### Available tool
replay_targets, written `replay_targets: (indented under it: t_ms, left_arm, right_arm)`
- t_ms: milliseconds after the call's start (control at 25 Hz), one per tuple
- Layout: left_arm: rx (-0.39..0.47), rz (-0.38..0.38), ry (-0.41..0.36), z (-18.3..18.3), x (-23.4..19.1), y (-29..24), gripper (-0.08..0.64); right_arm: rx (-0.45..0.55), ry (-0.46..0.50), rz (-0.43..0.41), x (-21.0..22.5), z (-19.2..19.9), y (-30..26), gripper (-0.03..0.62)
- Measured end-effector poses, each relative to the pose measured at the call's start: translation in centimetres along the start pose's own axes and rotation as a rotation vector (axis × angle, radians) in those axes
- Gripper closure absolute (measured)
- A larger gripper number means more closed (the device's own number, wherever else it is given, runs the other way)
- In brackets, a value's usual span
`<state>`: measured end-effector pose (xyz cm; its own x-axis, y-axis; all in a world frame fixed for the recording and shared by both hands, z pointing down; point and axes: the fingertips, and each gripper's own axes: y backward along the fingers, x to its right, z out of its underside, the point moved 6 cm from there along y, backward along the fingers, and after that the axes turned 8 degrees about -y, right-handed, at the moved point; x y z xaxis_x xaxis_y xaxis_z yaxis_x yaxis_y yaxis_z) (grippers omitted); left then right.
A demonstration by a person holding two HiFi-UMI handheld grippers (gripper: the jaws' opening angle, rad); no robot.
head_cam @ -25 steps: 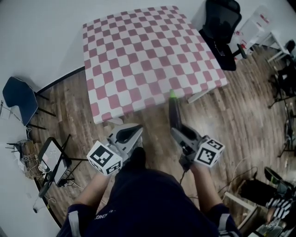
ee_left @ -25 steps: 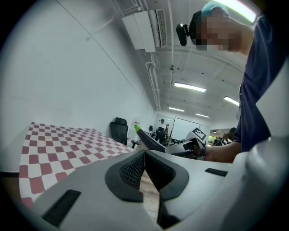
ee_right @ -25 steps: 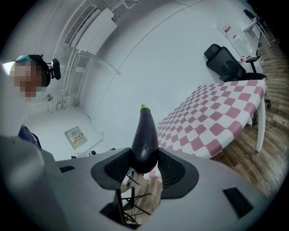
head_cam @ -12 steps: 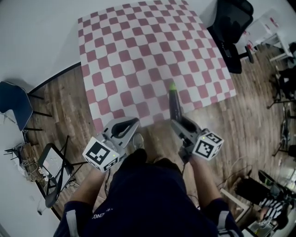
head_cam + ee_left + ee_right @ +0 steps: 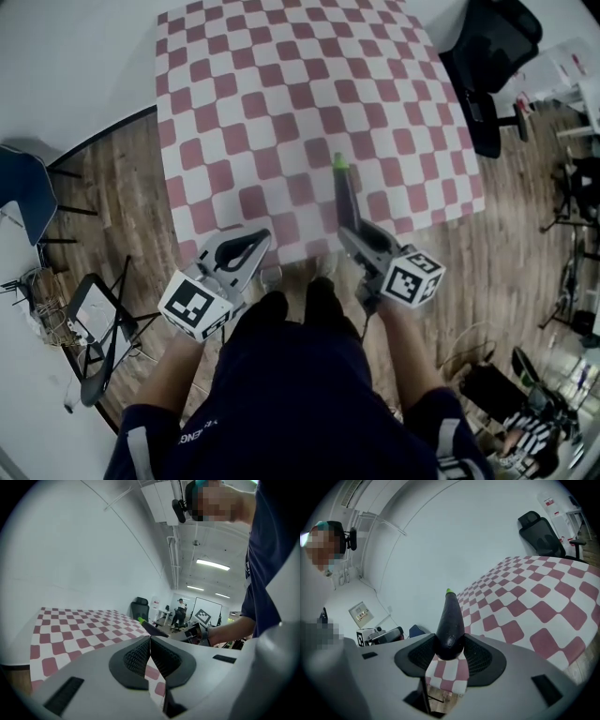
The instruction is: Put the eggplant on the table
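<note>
Held out at near table (image 5: 281, 94) edge, tilted slightly down. Clamped in right hand-held gripper (image 5: 352, 234): eggplant (image 5: 344, 195), glossy dark purple, green tip forward. Jaws together, empty: left hand-held gripper (image 5: 251, 242).

Left gripper shut, checked table beyond

Left gripper (image 5: 150, 640): both ribbed dark pads meet along one seam, nothing between them. Table (image 5: 70, 629) in pink-and-white checks lies beyond, to the left, against a bare white wall. Just right of the jaw tips an eggplant (image 5: 153, 627), green end pointing far-left, sticks out of the right gripper (image 5: 190, 632); a bare forearm and dark blue shirt fill the right. Far back: black office chair (image 5: 140, 607).
</note>
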<state>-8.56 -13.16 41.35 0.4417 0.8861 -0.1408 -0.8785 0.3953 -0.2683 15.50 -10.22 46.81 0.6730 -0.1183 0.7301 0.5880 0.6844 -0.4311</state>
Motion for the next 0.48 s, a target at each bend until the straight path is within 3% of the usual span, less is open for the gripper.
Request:
replay_targets:
  t_ms: [240,480]
  left_arm:
    - [-0.031,-0.089,0.042,0.6,-0.8,-2.4,0.534]
    - [-0.049,-0.178,0.089,0.9,-0.6,-4.8,0.534]
  right_arm:
    - [-0.099,0.058,-0.024,2.6,-2.5,-2.7,0.391]
    - [-0.212,0.212,-0.013,5.5,-4.2,-5.5,0.391]
